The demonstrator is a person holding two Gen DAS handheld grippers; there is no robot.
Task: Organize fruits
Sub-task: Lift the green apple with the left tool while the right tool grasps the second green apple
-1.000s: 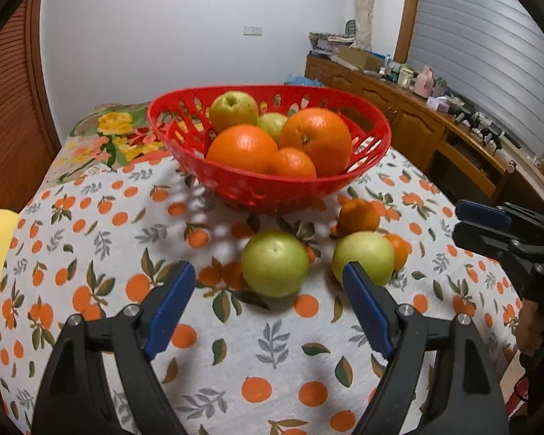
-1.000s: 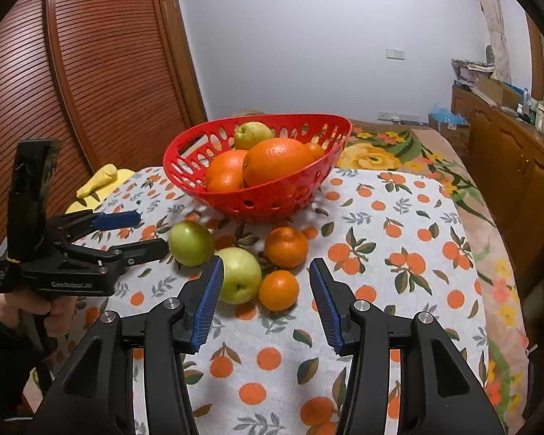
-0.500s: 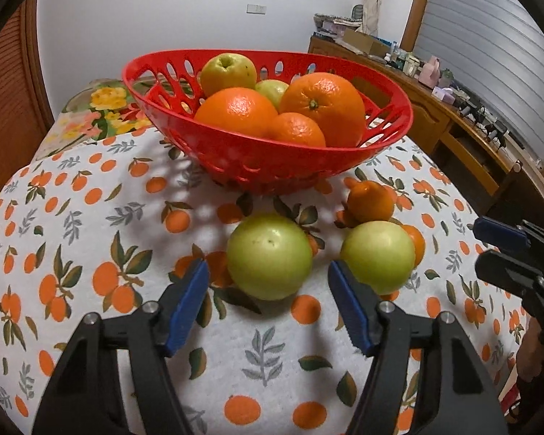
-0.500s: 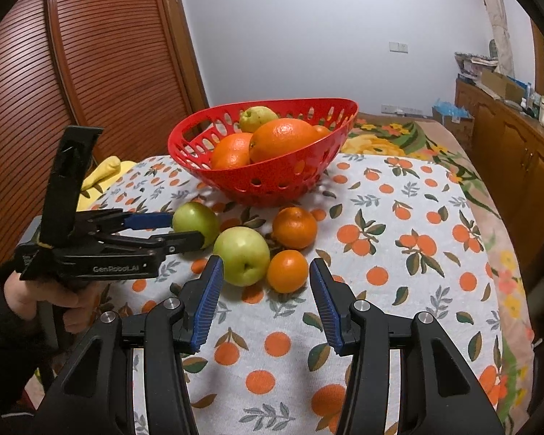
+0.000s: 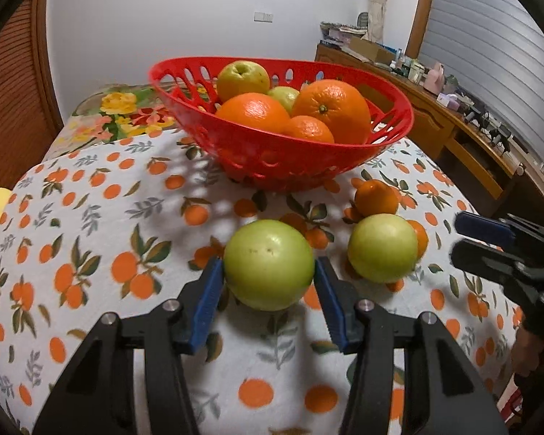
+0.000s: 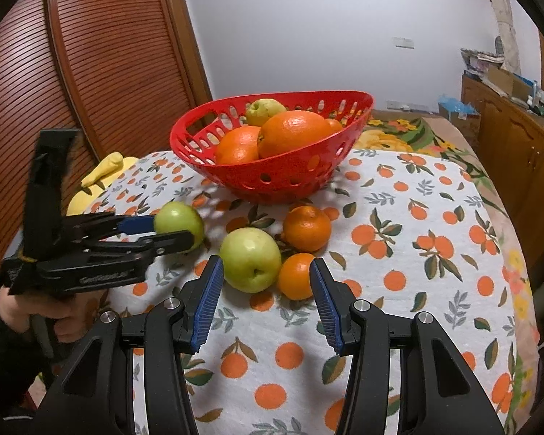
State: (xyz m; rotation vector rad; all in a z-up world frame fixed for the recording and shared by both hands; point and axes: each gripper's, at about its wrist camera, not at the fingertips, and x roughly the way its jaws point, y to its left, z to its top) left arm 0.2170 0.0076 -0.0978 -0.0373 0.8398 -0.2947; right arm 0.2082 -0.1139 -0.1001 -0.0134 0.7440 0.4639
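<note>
A green apple (image 5: 268, 264) rests on the orange-print tablecloth (image 5: 90, 235), between the blue pads of my left gripper (image 5: 268, 266). Its jaws are closing and both pads touch the apple's sides; the right wrist view shows the left gripper (image 6: 172, 232) straddling that green apple (image 6: 179, 223). My right gripper (image 6: 265, 266) stands open, its tips just short of a second green apple (image 6: 251, 259) and a small orange (image 6: 296, 275). Another small orange (image 6: 307, 228) lies behind them. The red basket (image 5: 272, 166) holds oranges and yellow-green apples.
A wooden sideboard (image 5: 453, 137) crowded with small items runs along the right wall. A slatted wooden door (image 6: 72, 72) stands at the left, with a yellow object (image 6: 101, 174) by the table's edge. A floral cloth (image 5: 119, 112) lies beyond the basket.
My left gripper moved forward to the green apple and its jaws narrowed from wide apart until the pads reached the apple's sides. The right gripper kept the same opening.
</note>
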